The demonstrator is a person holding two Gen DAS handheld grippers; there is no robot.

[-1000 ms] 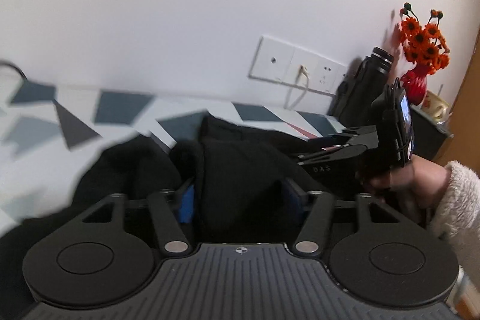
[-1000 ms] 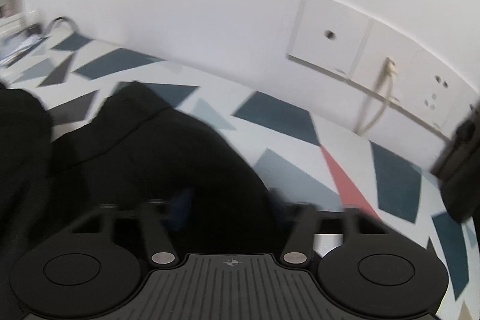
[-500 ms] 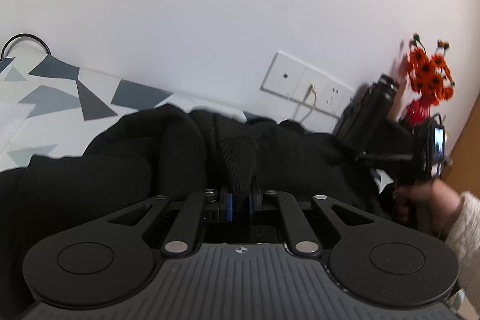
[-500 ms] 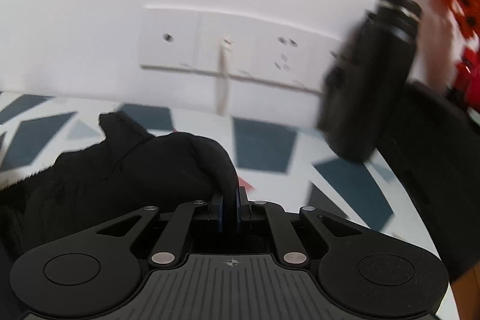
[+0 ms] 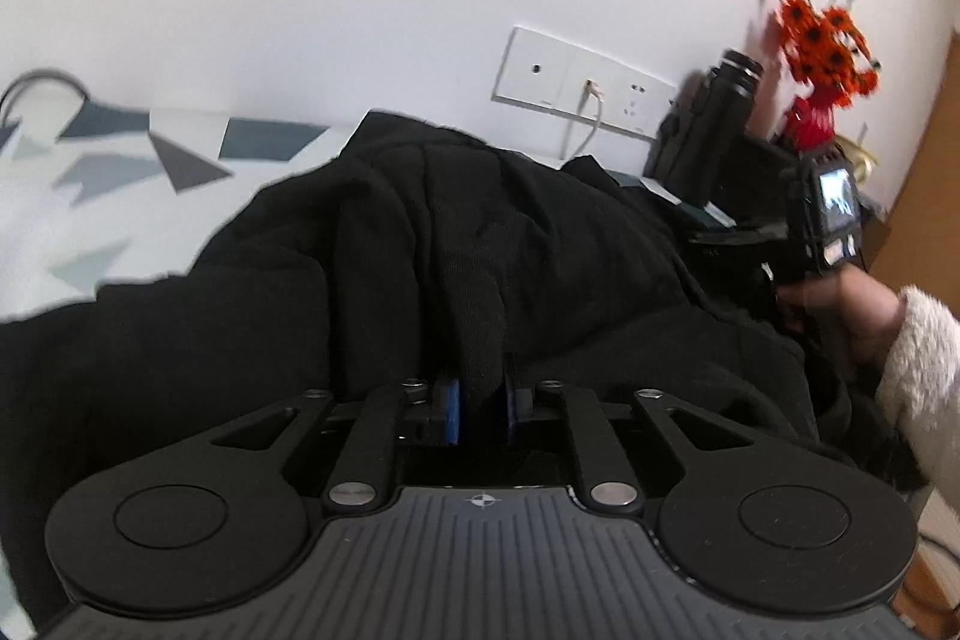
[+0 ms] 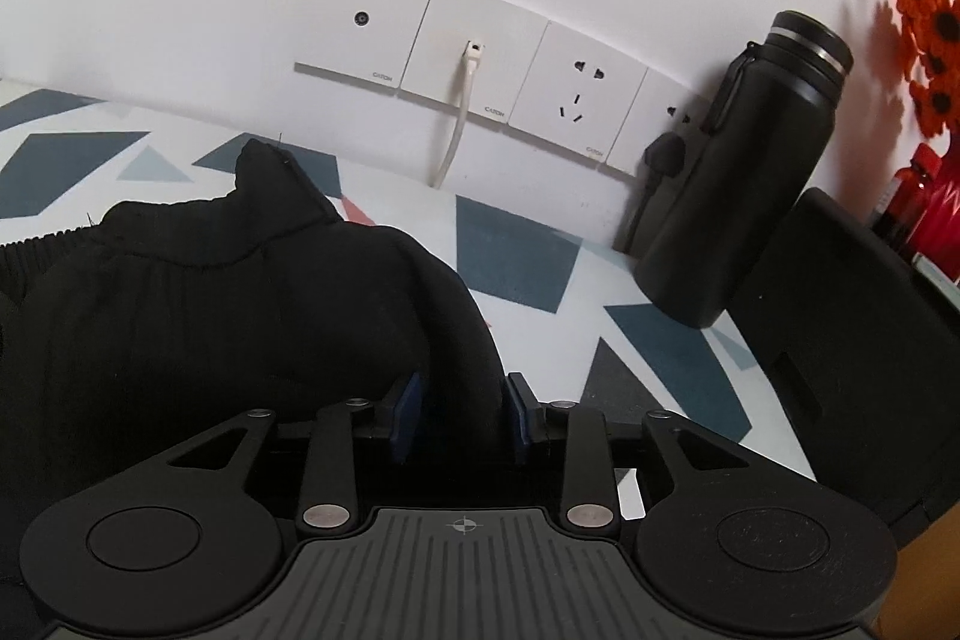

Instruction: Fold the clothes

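Note:
A black garment [image 5: 480, 232] lies bunched on the white tablecloth with grey and blue triangles [image 5: 108, 172]. My left gripper [image 5: 479, 409] is shut on a fold of this garment, which stands pinched between its blue pads [image 5: 450, 412]. In the right wrist view the garment [image 6: 210, 316] ends in a ribbed hem at the left. A thick rolled edge of it runs between the blue pads [image 6: 409, 418] of my right gripper [image 6: 462, 418], whose jaws stand partly apart. In the left wrist view a hand in a fluffy white sleeve [image 5: 918, 358] holds the right gripper at the far right.
A black flask [image 6: 750, 184] stands against the wall at the right, next to a black case [image 6: 840, 316]. White wall sockets [image 6: 468, 58] with a white cable [image 6: 459, 118] sit just behind the table. A red vase of orange flowers [image 5: 819, 40] is at the far right.
The right gripper's pads have spread apart from their tight pinch on the cloth. The left gripper stays shut on its fold. Both views have shifted a little over the garment.

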